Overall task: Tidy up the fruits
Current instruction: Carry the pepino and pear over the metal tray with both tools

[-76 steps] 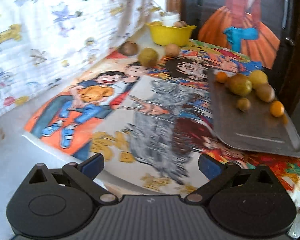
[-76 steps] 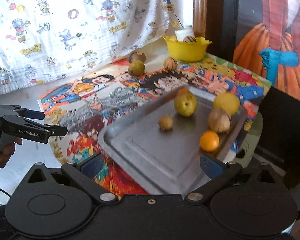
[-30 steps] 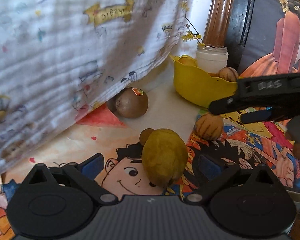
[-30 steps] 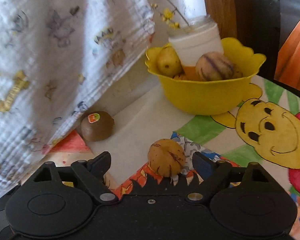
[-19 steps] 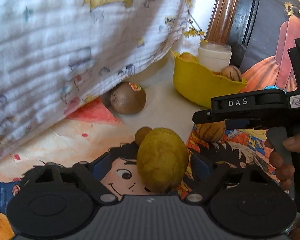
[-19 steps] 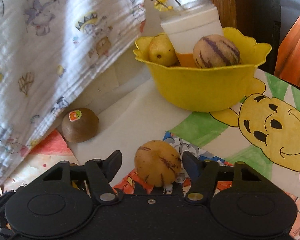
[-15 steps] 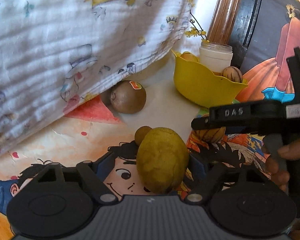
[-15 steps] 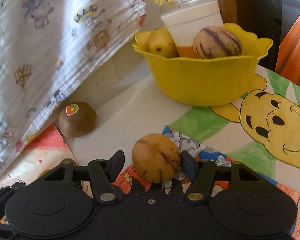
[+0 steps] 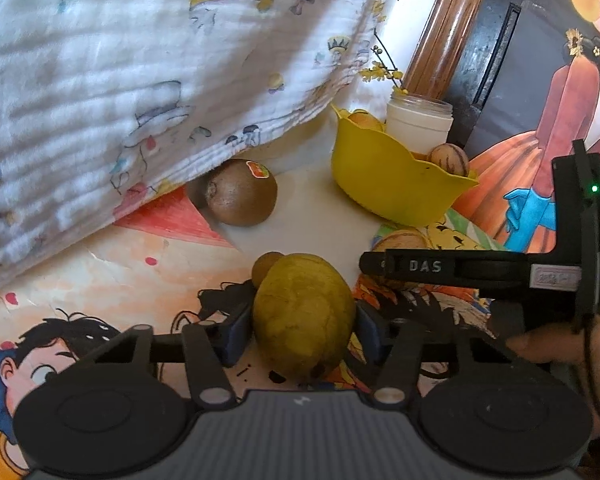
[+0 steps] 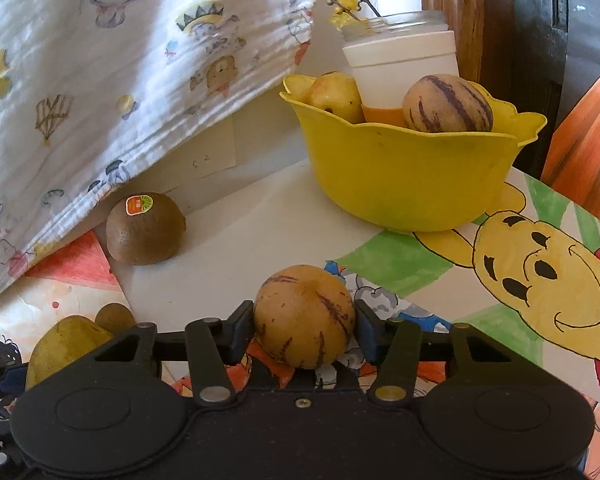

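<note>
Left hand-held gripper (image 9: 304, 330) closing on a firm, dull-yellow oval fruit (image 9: 304, 314) at its widest girth, right hand-held gripper (image 10: 305, 330) likewise closing on a smooth, purple-streaked tan round fruit (image 10: 305, 316), both fruits light but probably bruisable, lying in front of the yellow scalloped plastic bowl (image 10: 412, 176).

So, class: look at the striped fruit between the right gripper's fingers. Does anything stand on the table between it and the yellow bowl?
Nothing visible does. The right gripper is closing on the striped fruit, and only bare table lies before the yellow bowl. The kiwi sits off to the left.
</note>
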